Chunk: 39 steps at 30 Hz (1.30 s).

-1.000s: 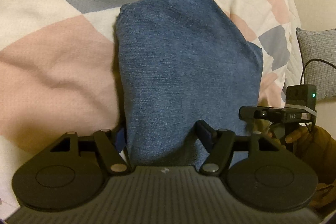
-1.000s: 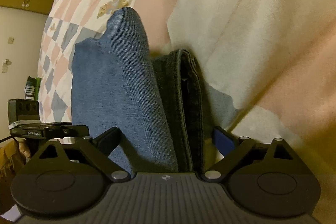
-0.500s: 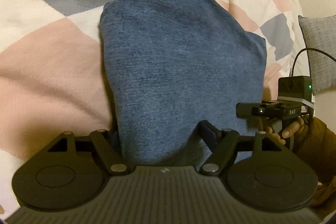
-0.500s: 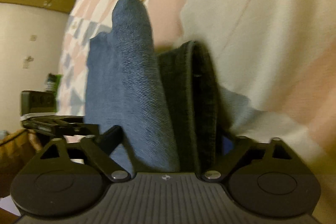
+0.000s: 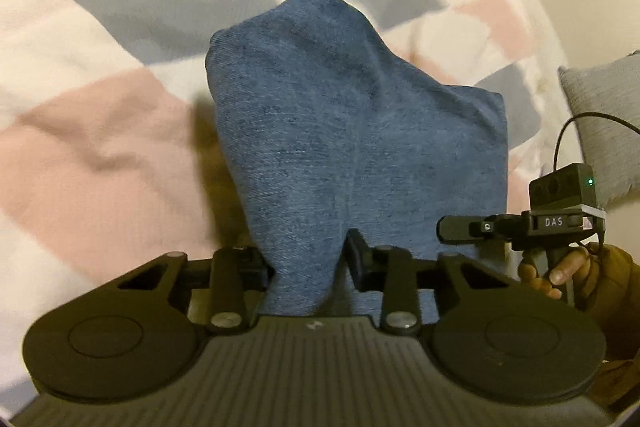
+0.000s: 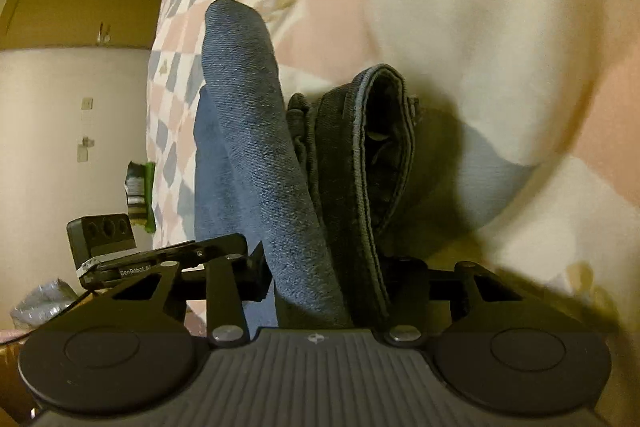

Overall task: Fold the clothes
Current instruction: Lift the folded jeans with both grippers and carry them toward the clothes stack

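Folded blue jeans (image 5: 352, 131) are held up over the checked bedspread (image 5: 100, 131). My left gripper (image 5: 308, 267) is shut on the near edge of the jeans, with the denim bunched between the jaws. My right gripper (image 6: 340, 279) is shut on the jeans (image 6: 256, 155) too, clamping several folded layers with the dark waistband (image 6: 380, 131) on the right. The right gripper also shows in the left wrist view (image 5: 520, 227) at the jeans' right side. The left gripper shows in the right wrist view (image 6: 160, 255) at the left.
The bedspread (image 6: 460, 7) with pink, grey and cream squares fills the background. A grey cushion (image 5: 604, 123) lies at the right edge of the bed. A cream wall and wooden cupboard (image 6: 72, 7) stand beyond the bed.
Both grippers have closed tighter on the jeans and lifted them. The denim now hangs bunched between the jaws and the bed has dropped away.
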Motion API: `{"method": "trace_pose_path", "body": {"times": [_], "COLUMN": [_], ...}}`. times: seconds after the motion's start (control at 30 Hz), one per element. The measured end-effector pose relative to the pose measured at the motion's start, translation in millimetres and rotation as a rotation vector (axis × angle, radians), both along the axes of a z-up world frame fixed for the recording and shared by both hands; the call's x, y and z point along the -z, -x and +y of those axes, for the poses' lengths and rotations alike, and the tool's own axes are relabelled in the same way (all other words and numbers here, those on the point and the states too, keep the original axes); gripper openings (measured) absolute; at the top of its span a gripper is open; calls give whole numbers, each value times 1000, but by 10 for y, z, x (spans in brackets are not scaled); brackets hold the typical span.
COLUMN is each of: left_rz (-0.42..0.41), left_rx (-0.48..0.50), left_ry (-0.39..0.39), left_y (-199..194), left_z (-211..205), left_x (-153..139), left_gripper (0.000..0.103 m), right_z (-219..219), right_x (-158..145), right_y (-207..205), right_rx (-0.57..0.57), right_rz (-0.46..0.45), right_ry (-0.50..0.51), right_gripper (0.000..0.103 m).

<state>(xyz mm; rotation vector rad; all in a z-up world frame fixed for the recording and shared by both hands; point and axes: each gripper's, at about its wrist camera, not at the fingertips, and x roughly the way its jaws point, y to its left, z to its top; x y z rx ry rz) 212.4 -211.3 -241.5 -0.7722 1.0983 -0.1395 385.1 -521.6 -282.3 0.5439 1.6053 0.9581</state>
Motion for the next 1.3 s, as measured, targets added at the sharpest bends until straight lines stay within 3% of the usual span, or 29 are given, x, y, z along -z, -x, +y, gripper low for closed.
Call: {"method": "trace_pose_path", "body": {"times": [0.23,0.37,0.53,0.73,1.0,1.3], "left_rz": [-113,-151,-184,-191,-159,-169], "left_rx": [-268,-445,-634,-714,-782,-904], "left_ry": [-39,-78,-152,-240,-324,-339], "left_y": [940,1646,2629,3776,4996,5761], "left_z": [237,547,1105,2025,3180,4186], "left_x": [-696,-980,-1259,-1500,-1755,-1781], "left_gripper": [28,28,28,28,27,27], "right_z": [556,1320,2573,4054,5436,6701], "right_x": [-738,-1084,-1438,-1700,-1886,-2060], "right_y": [-21,157,605,1572,2984,3935], "right_rx": [-161,-325,-536,-689,-755,-846], "right_rz": [-34,-55,-96,-101,-66,-89], "right_ry": [-51,-80,-132,-195,-242,-253], "right_gripper": [41,41,41,41,41,41]}}
